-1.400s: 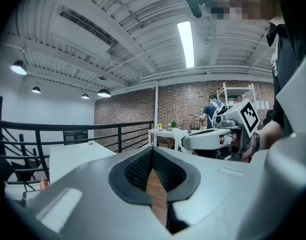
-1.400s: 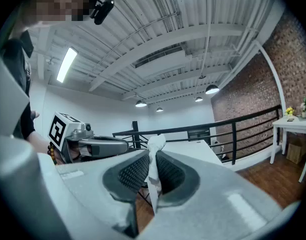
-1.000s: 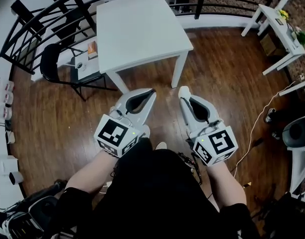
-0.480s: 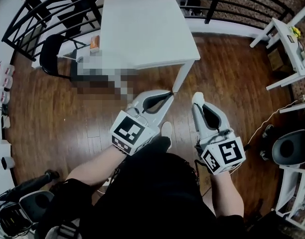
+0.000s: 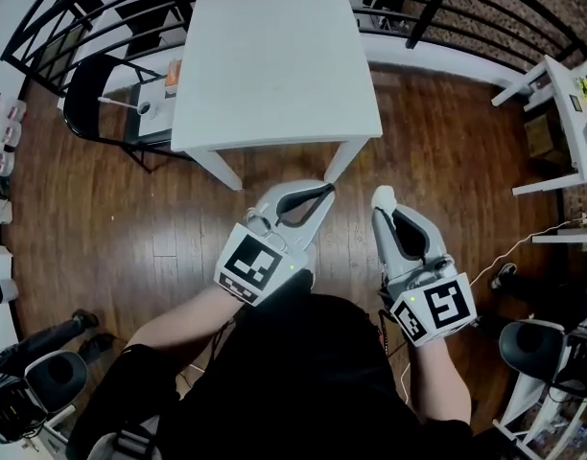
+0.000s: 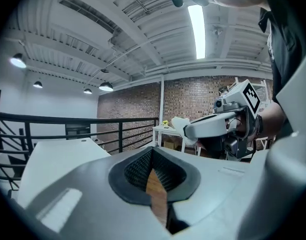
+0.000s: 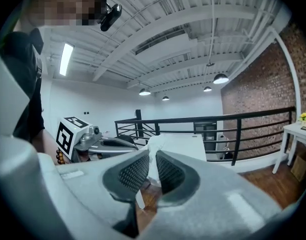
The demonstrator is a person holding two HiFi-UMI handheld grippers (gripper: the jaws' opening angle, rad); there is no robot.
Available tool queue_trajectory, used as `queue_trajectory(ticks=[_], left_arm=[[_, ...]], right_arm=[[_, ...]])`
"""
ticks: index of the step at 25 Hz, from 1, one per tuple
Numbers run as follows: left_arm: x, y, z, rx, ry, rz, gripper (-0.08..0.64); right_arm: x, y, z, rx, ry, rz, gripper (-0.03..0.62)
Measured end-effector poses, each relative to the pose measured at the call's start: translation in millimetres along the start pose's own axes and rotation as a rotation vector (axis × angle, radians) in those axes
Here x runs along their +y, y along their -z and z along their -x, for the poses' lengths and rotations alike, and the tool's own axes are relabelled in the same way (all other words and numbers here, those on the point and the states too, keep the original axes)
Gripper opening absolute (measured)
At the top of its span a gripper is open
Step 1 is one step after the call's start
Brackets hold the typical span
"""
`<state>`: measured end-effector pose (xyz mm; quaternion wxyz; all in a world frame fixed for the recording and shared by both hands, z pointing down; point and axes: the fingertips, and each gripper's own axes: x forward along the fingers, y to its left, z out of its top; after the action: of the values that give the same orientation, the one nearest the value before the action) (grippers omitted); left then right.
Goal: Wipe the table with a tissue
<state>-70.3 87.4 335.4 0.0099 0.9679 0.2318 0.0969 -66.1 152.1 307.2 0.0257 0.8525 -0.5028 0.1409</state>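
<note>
Wood-plank floor (image 5: pixel 447 151) on a mezzanine, with a black railing (image 5: pixel 466 8) round the far side and brick wall beyond. White worktop (image 5: pixel 274 65) stands at the far side of the scene, bare as far as I can see. Black chair (image 5: pixel 87 103) at its left.

I have both tools low in front of the body, on the near side of the worktop's near edge and not over it. Neither touches it.

Right gripper (image 5: pixel 382 199): jaws closed on the tissue (image 7: pixel 154 159), a white wad pinched between the ribbed pads and poking out past the tips. My read is that it is gripped at the tips so the loose paper leads and meets the surface first.

Left gripper (image 5: pixel 325 189): jaws closed with tips meeting and nothing between them. Only floor shows through the gap behind the tips. The tips sit just beside the worktop's near right leg (image 5: pixel 343 159). I judge this tool idle, tucked in close to be clear of the wiping path.

Wiping not yet begun. Next move calls for lifting the right tool up and over the near edge, then laying the tissue flat.
</note>
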Motion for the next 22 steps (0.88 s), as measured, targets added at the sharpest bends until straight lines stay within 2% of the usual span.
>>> queue_trajectory(ticks=[4,10,16,22], left_arm=[[12.5,-10.9,-20.0,0.001,-0.031,0.025,0.011],[25.5,-24.2,-38.5,0.006,-0.101,0.018,0.011],[37.8,-26.8,-60.6,0.006,-0.218,0.037,0.011],[41.1,-33.3,-88.6,-0.015,-0.397,0.066,0.011]], right_arm=[[-21.9,-8.2,-15.9,0.007,-0.040,0.005,0.029],[-44.8,-10.2,-39.7,0.024,-0.126,0.007,0.029],[-68.1,-12.5,-61.6,0.036,-0.248,0.025,0.029],[-99.5,-15.5,-70.6,0.048,-0.407,0.063,0.029]])
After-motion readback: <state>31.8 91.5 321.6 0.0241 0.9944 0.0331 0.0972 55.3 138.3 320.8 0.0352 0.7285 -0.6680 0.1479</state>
